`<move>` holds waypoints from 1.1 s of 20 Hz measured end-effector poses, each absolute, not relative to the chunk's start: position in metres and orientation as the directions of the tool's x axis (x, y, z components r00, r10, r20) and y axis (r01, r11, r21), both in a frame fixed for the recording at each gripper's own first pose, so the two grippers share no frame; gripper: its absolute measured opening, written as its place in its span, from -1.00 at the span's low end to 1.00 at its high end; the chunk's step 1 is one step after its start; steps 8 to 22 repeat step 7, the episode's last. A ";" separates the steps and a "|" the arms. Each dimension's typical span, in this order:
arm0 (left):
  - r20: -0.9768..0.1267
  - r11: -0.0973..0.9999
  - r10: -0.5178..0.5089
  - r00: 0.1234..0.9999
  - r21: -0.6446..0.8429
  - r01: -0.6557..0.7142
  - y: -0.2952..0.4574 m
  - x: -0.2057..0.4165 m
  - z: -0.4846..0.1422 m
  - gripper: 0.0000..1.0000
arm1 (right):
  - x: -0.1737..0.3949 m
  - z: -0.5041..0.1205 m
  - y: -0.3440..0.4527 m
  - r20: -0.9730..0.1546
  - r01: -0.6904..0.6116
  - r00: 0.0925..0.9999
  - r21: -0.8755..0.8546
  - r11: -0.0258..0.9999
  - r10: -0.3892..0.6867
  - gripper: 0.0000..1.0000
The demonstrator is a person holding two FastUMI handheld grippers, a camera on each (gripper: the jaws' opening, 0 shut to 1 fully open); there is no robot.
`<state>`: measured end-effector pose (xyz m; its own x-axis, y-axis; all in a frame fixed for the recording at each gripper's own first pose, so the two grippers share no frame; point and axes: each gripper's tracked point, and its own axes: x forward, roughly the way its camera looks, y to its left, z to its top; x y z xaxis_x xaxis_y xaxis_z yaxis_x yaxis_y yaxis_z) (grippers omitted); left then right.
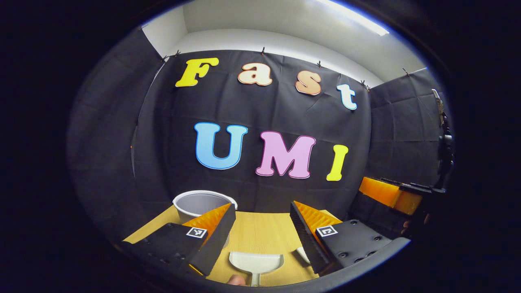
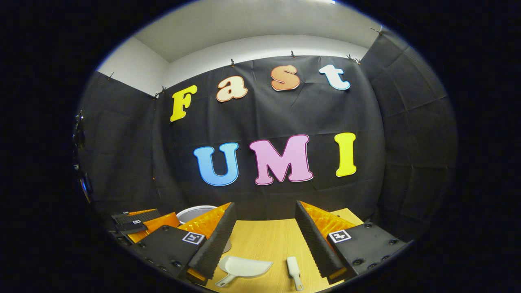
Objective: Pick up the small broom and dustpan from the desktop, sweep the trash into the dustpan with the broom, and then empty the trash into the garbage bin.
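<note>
A white dustpan (image 1: 255,262) lies on the wooden desktop (image 1: 264,232), low between the fingers of my left gripper (image 1: 263,205), which is open and above the table, holding nothing. A sliver of the small white broom (image 1: 302,254) shows beside its right finger. In the right gripper view the dustpan (image 2: 244,266) and the broom (image 2: 294,270) lie side by side, apart, below my right gripper (image 2: 265,204), also open and holding nothing. Neither gripper touches them.
A white garbage bin (image 1: 201,203) stands at the table's far left, behind the left finger; its rim (image 2: 195,212) also shows. A small tan piece (image 1: 236,280) lies by the dustpan's handle. The other gripper (image 1: 390,193) hovers to the right.
</note>
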<state>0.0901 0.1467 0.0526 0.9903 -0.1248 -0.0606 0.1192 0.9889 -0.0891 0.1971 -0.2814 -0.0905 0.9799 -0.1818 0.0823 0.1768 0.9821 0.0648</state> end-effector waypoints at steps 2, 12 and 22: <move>-0.050 0.990 -0.119 0.992 -0.078 0.115 0.149 0.087 0.052 0.60 | 0.192 -0.090 -0.286 0.088 0.190 0.977 0.044 0.981 -0.194 0.89; -0.029 0.992 -0.108 0.994 -0.062 0.106 0.152 0.077 0.054 0.60 | 0.184 -0.092 -0.290 0.094 0.210 0.973 0.025 0.977 -0.212 0.69; -0.029 0.992 -0.108 0.994 -0.062 0.106 0.152 0.077 0.054 0.60 | 0.184 -0.092 -0.290 0.094 0.210 0.973 0.025 0.977 -0.212 0.69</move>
